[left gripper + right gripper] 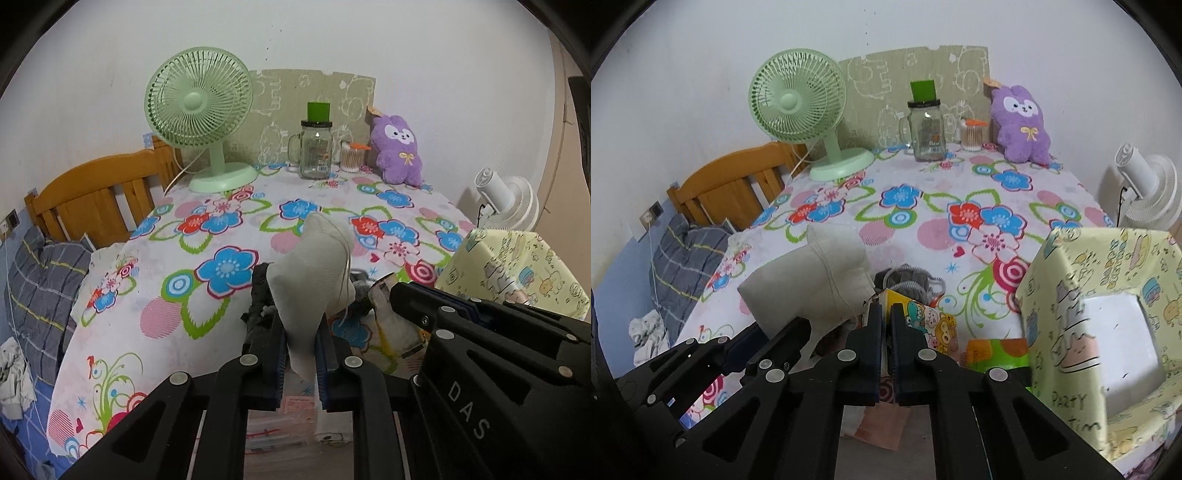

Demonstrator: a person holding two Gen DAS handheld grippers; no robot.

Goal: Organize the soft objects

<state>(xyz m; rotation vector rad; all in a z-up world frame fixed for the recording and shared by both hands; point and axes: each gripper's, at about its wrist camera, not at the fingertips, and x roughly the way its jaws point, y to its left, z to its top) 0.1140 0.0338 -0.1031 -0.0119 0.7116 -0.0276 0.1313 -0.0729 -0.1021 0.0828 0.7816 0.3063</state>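
My left gripper (pixel 301 334) is shut on a pale grey sock (pixel 314 269) that stands up out of its jaws above the table's near edge; the sock also shows in the right wrist view (pixel 812 280). Dark grey socks (pixel 258 295) lie just behind it, seen too in the right wrist view (pixel 905 280). My right gripper (pixel 885 317) is shut on the rim of a colourful cartoon bag (pixel 923 321), right beside the left gripper. A yellow cartoon-print box (pixel 1089 314) with a square opening stands at the right.
A floral tablecloth (pixel 221 229) covers the table. At the back stand a green fan (pixel 199 110), a glass jar (pixel 316 147), a cotton-swab pot (pixel 351 157) and a purple plush (pixel 399 147). A white fan (pixel 506 199) is at the right, a wooden bed (pixel 92 195) at the left.
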